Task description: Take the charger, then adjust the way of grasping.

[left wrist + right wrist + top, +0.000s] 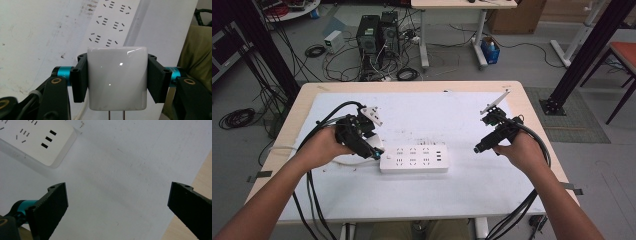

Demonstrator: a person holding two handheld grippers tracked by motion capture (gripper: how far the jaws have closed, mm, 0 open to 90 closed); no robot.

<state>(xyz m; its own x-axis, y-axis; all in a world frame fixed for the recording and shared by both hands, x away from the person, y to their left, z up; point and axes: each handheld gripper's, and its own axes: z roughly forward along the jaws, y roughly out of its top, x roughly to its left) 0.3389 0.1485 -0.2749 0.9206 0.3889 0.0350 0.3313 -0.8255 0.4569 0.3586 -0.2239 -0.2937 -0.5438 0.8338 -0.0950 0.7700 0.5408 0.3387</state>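
Two hand-held grippers are seen over the tabletop, one in each of the person's hands. The left hand-held gripper (117,80) is clamped on a glossy white charger block (117,78), gripped on two opposite sides, with two metal prongs visible at its lower edge in the left gripper view. In the high view this left hand-held gripper (373,150) is held just beside the left end of the power strip (414,159). The right hand-held gripper (117,202) is spread wide with nothing between its jaws, and is held well to the right of the strip (479,148).

One white power strip is laid near the middle of the tabletop (452,117), which is covered by a white sheet marked with small dark specks; a pale wooden border is left showing around it. Six socket groups in two rows of three and three narrow slots at the right end can be counted on the strip.

Beyond the tabletop, a grey floor is strewn with cables, and two dark computer towers (378,34) are stood together. A second table (462,5) is placed farther back.
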